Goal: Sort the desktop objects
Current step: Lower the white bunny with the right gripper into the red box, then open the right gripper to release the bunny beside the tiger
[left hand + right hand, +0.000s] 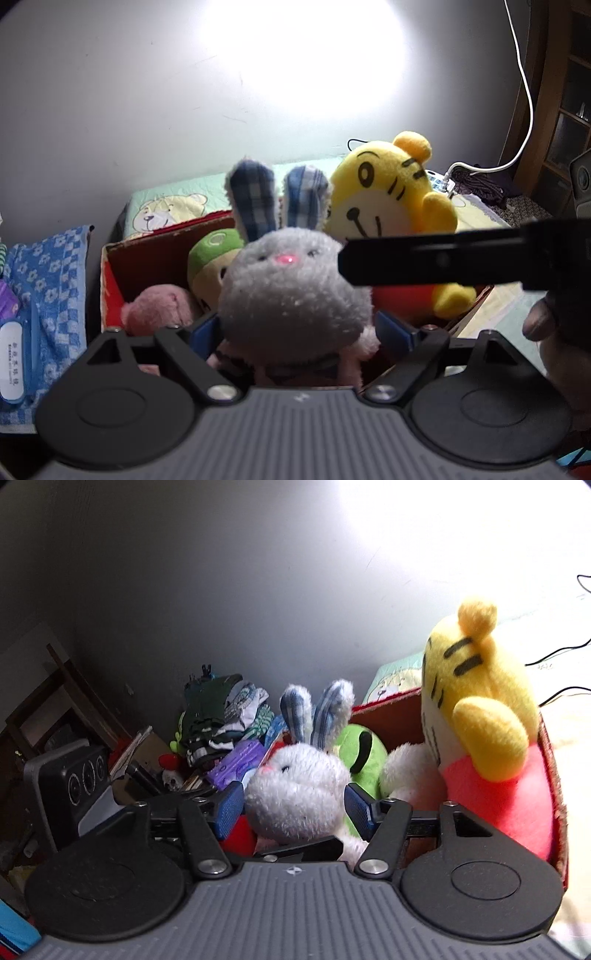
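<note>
Rabbit (291, 291) between both claws

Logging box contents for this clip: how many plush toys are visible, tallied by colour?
Grey rabbit with plaid ears, between the left claw's fingers: 1
Yellow tiger: 1
Green plush: 1
Pink plush: 1
White plush, right wrist view only: 1
Total: 5
</note>
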Demonstrator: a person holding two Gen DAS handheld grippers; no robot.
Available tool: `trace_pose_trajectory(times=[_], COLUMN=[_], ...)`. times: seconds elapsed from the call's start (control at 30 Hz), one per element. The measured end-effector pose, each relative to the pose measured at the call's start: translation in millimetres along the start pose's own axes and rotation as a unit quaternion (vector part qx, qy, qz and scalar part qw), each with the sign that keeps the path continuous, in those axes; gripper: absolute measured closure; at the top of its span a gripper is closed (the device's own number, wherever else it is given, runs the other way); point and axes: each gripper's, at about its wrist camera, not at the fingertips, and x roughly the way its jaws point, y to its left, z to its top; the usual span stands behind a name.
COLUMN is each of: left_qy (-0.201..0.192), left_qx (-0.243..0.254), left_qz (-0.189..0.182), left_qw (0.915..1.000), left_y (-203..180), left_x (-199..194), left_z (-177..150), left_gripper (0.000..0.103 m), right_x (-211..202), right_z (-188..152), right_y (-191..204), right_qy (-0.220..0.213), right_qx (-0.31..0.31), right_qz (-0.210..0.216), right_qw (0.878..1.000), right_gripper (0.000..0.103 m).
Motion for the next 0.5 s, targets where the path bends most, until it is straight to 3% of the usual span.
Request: trace_pose_trajectory(times=[0.07,0.13,0.17,0.3,0.43,0.5], left_qy=[-0.006,-0.011,-0.009,0.003,0.018,0.023], left_qx=[0.004,0.019,0.031,0.078,0.029,0.019], left_qz=[-0.013,-0.033,-0.04,-0.017,-0.052,-0.059], left_qw=[0.9999,0.9992,0.9987,0.9968,0.9981,0.9978], left_y=[-7.2,-18.7,-26.2,-48.0,-32.8,-30.0], left_x=[-1.1,-1.7,-0.3,14.3,19.6,20.1], left_z=[4.7,7.2,7.5,-0.1,-1.2,-3.0], left_gripper=[0.015,0.015,0.015,0.009,0.008,0.008], right_x=[1.8,7.1,9.5,17.6,23.3,22.4], right_z=[2.7,2.8,2.3,1.6,-1.4,-5.7], right_y=[-3.6,-4.1,-3.8,-9.7,-24.2,-27.6], right_qy=[-0.018,-0.025,-0.021,-0.006,0.013,0.02], right_qx=[0.004,0.004,0.003,0.013,0.055,0.074], right_qz=[-0.006,-0.004,-0.005,-0.026,-0.038,-0.031], right_qw=[1.0,1.0,1.0,1.0,0.998,0.997], right_gripper=[0.046,0.064,0.066,0.074,0.084,0.084])
